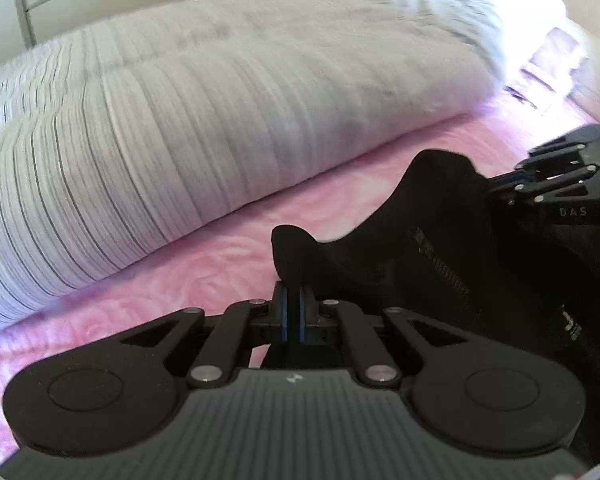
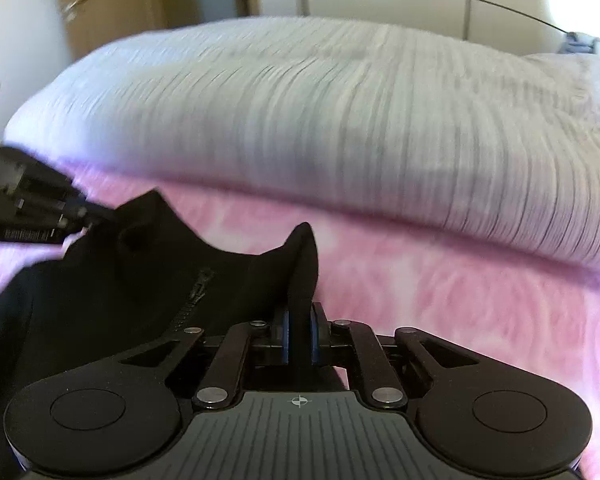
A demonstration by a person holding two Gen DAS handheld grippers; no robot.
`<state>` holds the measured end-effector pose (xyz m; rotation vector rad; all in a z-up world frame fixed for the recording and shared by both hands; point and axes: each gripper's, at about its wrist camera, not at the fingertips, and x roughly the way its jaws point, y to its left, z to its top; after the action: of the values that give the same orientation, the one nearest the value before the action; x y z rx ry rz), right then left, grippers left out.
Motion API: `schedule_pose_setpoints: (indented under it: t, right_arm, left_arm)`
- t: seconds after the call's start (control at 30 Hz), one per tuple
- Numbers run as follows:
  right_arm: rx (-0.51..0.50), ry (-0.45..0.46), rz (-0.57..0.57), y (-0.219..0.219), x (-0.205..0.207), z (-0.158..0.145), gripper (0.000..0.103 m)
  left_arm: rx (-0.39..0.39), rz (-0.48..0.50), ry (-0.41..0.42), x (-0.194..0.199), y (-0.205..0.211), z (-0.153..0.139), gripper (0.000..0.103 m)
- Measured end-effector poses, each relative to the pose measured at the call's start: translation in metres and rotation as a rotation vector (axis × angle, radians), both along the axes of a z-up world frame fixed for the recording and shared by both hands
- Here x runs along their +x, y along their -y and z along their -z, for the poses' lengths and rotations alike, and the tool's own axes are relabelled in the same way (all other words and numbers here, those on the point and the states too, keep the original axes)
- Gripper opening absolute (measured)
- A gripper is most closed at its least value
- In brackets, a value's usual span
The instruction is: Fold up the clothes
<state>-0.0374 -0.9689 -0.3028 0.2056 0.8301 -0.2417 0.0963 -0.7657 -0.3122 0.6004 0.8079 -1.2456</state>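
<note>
Here, your left gripper (image 1: pixel 293 312) and right gripper (image 2: pixel 299 334) each have jaws pinching a corner of the black zipped garment (image 1: pixel 440 256), holding it spread above the pink bed (image 1: pixel 204 264), likely for laying flat.

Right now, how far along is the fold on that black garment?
Early. Done: both grips are set, left gripper and right gripper each shut on an edge of the black garment. In hand: it hangs stretched above the pink bedspread. Left: no fold shows yet.
</note>
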Motion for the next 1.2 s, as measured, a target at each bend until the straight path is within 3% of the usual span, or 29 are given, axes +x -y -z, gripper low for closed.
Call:
schedule_pose_setpoints:
  t: [0.07, 0.1, 0.13, 0.17, 0.2, 0.3, 0.37, 0.57, 0.7, 0.8, 0.87, 0.93, 0.97, 1.0, 1.07, 1.13, 1.2]
  right_arm:
    - [0.061, -0.052, 0.031, 0.013, 0.015, 0.018, 0.01]
    - [0.086, -0.075, 0.046, 0.017, 0.019, 0.028, 0.016]
    - [0.091, -0.076, 0.07, 0.02, 0.018, 0.034, 0.023]
    - [0.085, -0.053, 0.103, 0.022, 0.013, 0.036, 0.039]
    - [0.08, -0.019, 0.132, 0.022, 0.005, 0.033, 0.048]
    - [0.073, 0.057, 0.176, 0.023, -0.032, 0.019, 0.052]
    - [0.038, 0.047, 0.212, 0.02, -0.064, 0.009, 0.052]
    - [-0.119, -0.083, 0.331, 0.021, -0.174, -0.016, 0.055]
    - [-0.138, -0.202, 0.415, 0.035, -0.226, -0.014, 0.057]
    - [0.013, -0.235, 0.534, 0.056, -0.257, -0.004, 0.057]
    - [0.173, -0.187, 0.629, 0.069, -0.278, -0.001, 0.057]
    - [0.289, -0.127, 0.683, 0.075, -0.293, 0.001, 0.053]
    - [0.308, -0.114, 0.673, 0.076, -0.295, 0.0, 0.016]
    - [0.297, -0.108, 0.654, 0.075, -0.296, -0.003, 0.003]
    - [0.229, -0.067, 0.638, 0.07, -0.3, -0.02, 0.003]
    - [0.131, 0.042, 0.658, 0.063, -0.314, -0.05, 0.003]
    - [-0.032, 0.136, 0.703, 0.051, -0.336, -0.079, 0.003]
  left_arm:
    - [0.039, -0.041, -0.023, 0.007, 0.005, 0.018, 0.01]
    - [0.03, -0.063, -0.035, 0.009, 0.003, 0.023, 0.014]
    - [0.021, -0.084, -0.047, 0.011, 0.001, 0.028, 0.015]
    - [0.008, -0.099, -0.055, 0.013, -0.004, 0.028, 0.018]
    - [-0.007, -0.109, -0.061, 0.014, -0.009, 0.026, 0.022]
    - [-0.041, -0.122, -0.039, 0.015, -0.028, 0.014, 0.033]
    - [-0.052, -0.131, -0.007, 0.014, -0.04, 0.003, 0.029]
    - [-0.049, -0.11, 0.023, -0.012, -0.08, -0.025, 0.03]
    - [-0.031, -0.076, 0.021, -0.04, -0.1, -0.038, 0.029]
    - [-0.03, 0.021, -0.005, -0.086, -0.095, -0.043, 0.03]
    - [-0.035, 0.093, -0.027, -0.119, -0.089, -0.046, 0.03]
    - [-0.045, 0.167, -0.055, -0.155, -0.079, -0.049, 0.03]
    - [-0.046, 0.2, -0.07, -0.173, -0.073, -0.05, 0.03]
    - [-0.047, 0.232, -0.085, -0.191, -0.067, -0.05, 0.03]
    - [-0.057, 0.297, -0.093, -0.223, -0.057, -0.052, 0.03]
    - [-0.069, 0.355, -0.089, -0.253, -0.048, -0.056, 0.03]
    - [-0.084, 0.371, -0.119, -0.274, -0.043, -0.059, 0.03]
